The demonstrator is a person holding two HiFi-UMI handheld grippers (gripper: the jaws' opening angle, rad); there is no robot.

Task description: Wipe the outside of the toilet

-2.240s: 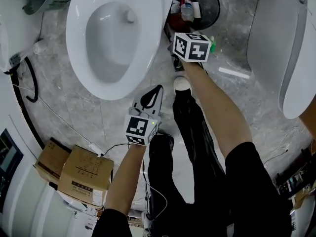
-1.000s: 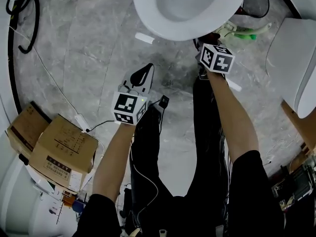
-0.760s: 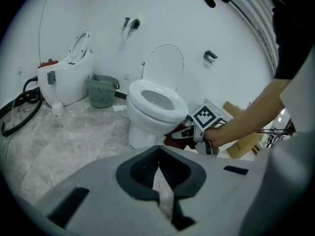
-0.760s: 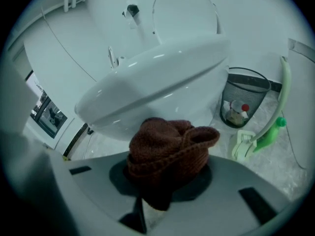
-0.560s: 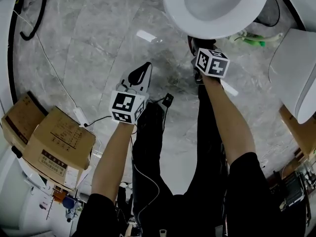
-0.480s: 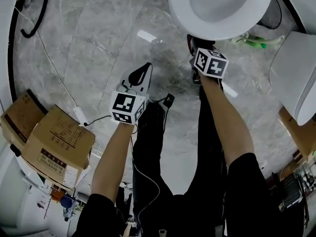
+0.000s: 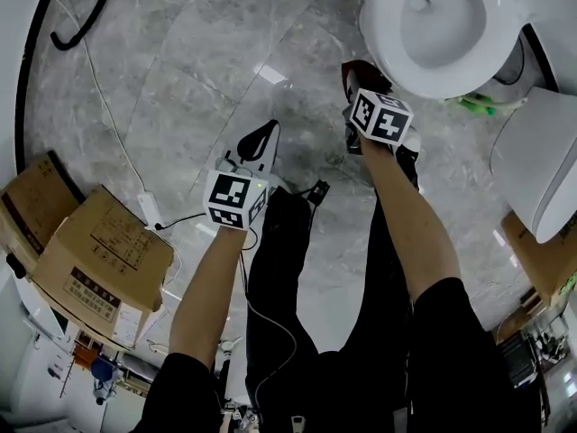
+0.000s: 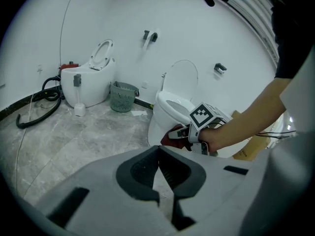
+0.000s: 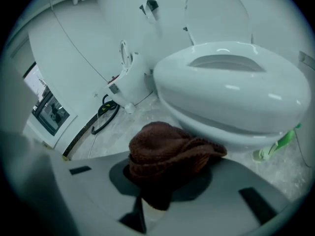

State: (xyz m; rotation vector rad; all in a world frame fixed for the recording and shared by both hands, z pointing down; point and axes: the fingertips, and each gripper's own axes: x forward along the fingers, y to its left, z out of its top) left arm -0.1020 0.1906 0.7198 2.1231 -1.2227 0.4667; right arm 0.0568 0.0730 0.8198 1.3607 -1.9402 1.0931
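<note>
A white toilet (image 7: 442,25) stands at the head view's upper right, seat lid up. My right gripper (image 7: 358,78) is shut on a dark red-brown cloth (image 9: 167,154), which bulges out over the jaws. The cloth (image 7: 361,72) sits just below the front rim of the bowl (image 9: 231,92), close to its outer underside; I cannot tell if they touch. My left gripper (image 7: 259,138) hangs over the floor to the toilet's left, shut and holding nothing. In the left gripper view, the toilet (image 8: 170,112) and the right gripper (image 8: 183,132) with the cloth (image 8: 172,134) lie ahead.
Cardboard boxes (image 7: 90,260) sit at the left on the grey marble floor. A second toilet (image 8: 91,80), a green basket (image 8: 123,96) and a black hose (image 8: 34,107) line the wall. A green bottle (image 7: 482,106) lies by the toilet. Another white fixture (image 7: 541,170) stands at the right.
The head view has swung, so the toilet now sits at the upper right. My right gripper with the cloth went from the bowl's side to under its front rim. The left gripper stayed shut.
</note>
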